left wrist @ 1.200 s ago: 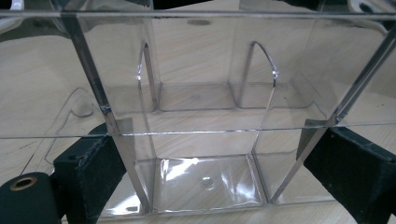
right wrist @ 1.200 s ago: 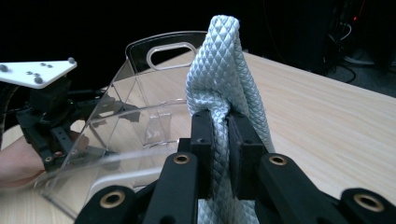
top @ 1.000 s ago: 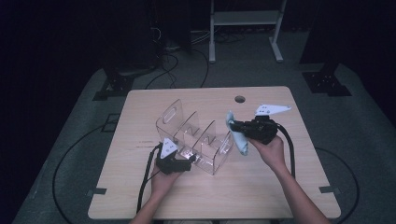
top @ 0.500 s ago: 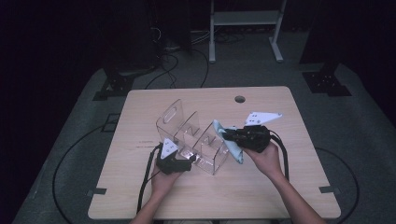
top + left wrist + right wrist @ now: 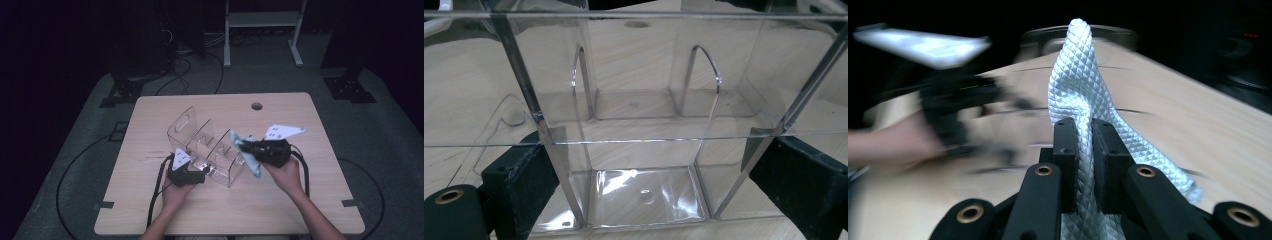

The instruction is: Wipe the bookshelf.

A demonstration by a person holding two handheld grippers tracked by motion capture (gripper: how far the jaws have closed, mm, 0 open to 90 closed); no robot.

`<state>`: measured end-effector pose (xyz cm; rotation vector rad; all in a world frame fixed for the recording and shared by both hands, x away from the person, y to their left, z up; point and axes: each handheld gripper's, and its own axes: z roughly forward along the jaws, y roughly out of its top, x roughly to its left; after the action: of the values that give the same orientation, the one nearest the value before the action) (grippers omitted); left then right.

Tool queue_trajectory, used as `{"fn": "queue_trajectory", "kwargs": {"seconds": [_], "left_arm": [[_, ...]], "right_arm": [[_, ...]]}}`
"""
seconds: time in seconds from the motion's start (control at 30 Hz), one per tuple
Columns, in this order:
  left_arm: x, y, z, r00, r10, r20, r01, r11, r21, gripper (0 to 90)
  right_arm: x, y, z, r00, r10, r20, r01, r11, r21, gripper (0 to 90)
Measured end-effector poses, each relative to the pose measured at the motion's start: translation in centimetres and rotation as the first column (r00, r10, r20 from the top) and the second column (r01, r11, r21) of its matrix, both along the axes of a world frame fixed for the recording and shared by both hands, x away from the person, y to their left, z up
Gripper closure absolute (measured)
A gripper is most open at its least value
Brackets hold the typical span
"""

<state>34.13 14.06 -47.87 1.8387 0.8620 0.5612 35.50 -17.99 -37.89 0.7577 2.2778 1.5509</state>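
Note:
A clear plastic organizer [image 5: 210, 147] with several open compartments stands in the middle of the wooden table [image 5: 310, 210]. My left gripper [image 5: 201, 175] is at its near left end. In the left gripper view the black pads [image 5: 519, 185] flank one compartment of the organizer [image 5: 644, 125] and press on its walls, so my left gripper [image 5: 654, 150] is shut on it. My right gripper [image 5: 246, 147] is at the organizer's right side, shut on a pale blue cloth [image 5: 253, 167]. The quilted cloth [image 5: 1078, 75] rises from between my right gripper [image 5: 1083, 132] jaws and hangs down past them.
A round cable hole [image 5: 257, 106] lies in the table's far edge. Cables trail from both grippers toward the near edge. Beyond the table are a dark floor, loose cables [image 5: 185, 60] and a metal stand [image 5: 260, 30]. Bare tabletop lies at the right and the near side.
My right gripper and its cloth have shifted a little left and nearer the person, beside the organizer's right end. The left gripper and the organizer have stayed put.

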Motion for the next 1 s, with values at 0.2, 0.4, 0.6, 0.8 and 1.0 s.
{"fn": "queue_trajectory", "kwargs": {"seconds": [0.2, 0.4, 0.6, 0.8, 1.0], "left_arm": [[0.0, 0.0, 0.0, 1.0000, 0.001, 0.003, -0.001, 1.0000, -0.002, 7.5], [0.0, 0.0, 0.0, 1.0000, 0.000, 0.003, 0.000, 1.0000, 0.000, 7.5], [0.0, 0.0, 0.0, 1.0000, 0.000, 0.002, 0.000, 1.0000, 0.002, 7.5], [0.0, 0.0, -0.1, 1.0000, 0.002, 0.000, -0.002, 1.0000, 0.000, 7.5], [0.0, -0.1, 0.0, 1.0000, 0.002, 0.002, -0.002, 1.0000, 0.003, 7.5]], "right_arm": [[3.5, -3.1, -2.4, 0.9891, -0.110, -0.097, 0.119, 0.9886, 0.092, 82.0], [4.1, -3.5, -7.0, 0.9656, -0.155, -0.209, 0.169, 0.9843, 0.050, 82.0], [4.1, -3.6, -11.0, 0.9266, -0.154, -0.343, 0.173, 0.9846, 0.025, 81.9], [3.1, -4.0, -7.1, 0.9623, -0.122, -0.243, 0.160, 0.9768, 0.142, 81.9], [2.4, -2.2, -10.4, 0.9503, -0.109, -0.291, 0.122, 0.9921, 0.027, 81.9]]}}
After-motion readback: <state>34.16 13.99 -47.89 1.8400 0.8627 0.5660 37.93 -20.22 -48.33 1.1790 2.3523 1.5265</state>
